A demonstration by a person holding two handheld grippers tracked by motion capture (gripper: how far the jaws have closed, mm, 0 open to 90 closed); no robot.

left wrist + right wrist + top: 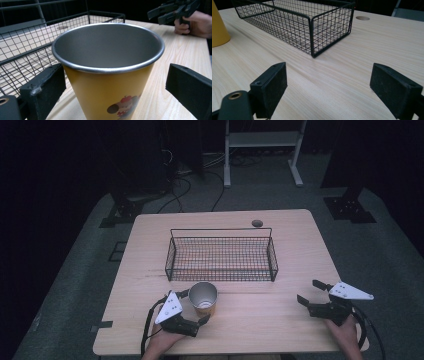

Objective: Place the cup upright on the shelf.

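Cup [107,75], cartoon print, between left gripper [112,90] fingers

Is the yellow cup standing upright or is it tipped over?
Upright: the yellow cup stands on the table, open rim up, between the open left tongs.

Cup [110,75] base cut off by the lower edge of the left gripper view, printed figure only partly seen; mostly cut off at the left edge of the right gripper view. Contact between left gripper [196,307] and cup wall: cannot tell. Wire basket [297,22] far end cropped.
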